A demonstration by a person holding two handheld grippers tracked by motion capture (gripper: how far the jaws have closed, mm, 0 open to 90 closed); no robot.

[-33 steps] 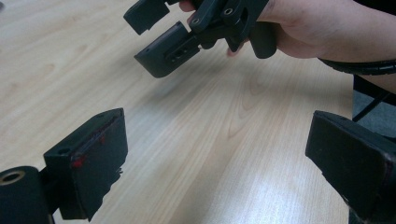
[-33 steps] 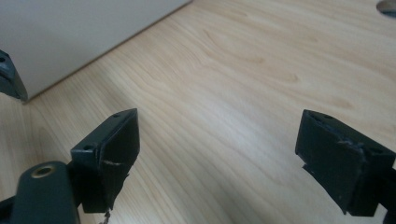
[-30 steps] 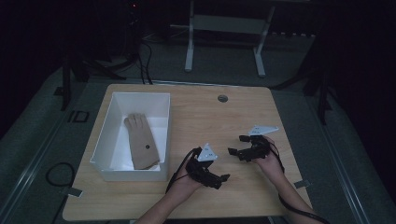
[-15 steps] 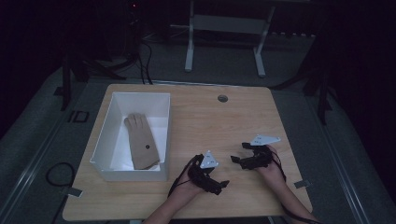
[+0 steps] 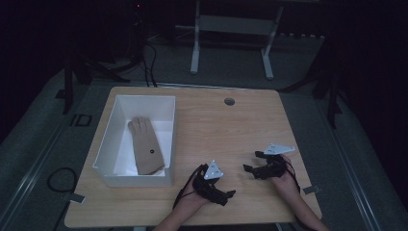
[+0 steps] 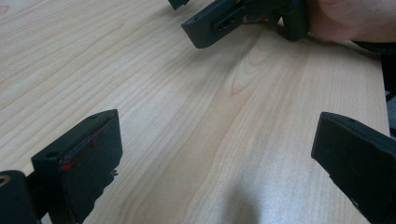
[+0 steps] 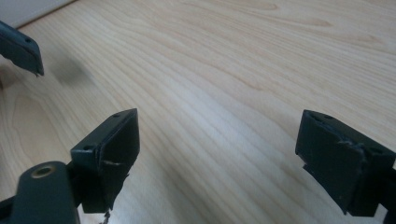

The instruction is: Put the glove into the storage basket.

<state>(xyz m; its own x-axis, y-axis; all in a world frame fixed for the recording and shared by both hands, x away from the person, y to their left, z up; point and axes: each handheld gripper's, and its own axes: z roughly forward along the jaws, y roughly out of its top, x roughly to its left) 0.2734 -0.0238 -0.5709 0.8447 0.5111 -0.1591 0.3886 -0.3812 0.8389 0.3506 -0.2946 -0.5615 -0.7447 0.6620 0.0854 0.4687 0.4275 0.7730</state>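
Tan fabric, a single flat glove (image 5: 145, 150), lies inside the white rectangular plastic bin (image 5: 105, 144) on the left part of the pale wooden table (image 5: 226, 130), fingers pointing toward the far edge and cuff toward the person. Both tools sit low near the person's edge, well apart from that bin. The left black two-jaw gripper (image 5: 227, 194) rests by the person's left hand (image 5: 192, 198), its jaws spread wide with bare wood between them, as the left gripper view shows; the right black two-jaw gripper (image 5: 250, 162), held in the right hand (image 5: 284, 180), likewise stands wide open over bare grain and holds nothing. My reading is that the work is at a resting point, with the glove lying in the bin and neither tool engaged with it. If the glove is to be handled next, the left gripper is the nearer one: it would need to lift, swing across over the bin's near wall and come down onto the cloth, pinching a fold rather than pressing flat. The room beyond the table is too dark to read well; a small dark mark on the glove is too small to identify, and the person's forearms are cut off at the bottom of the high view.
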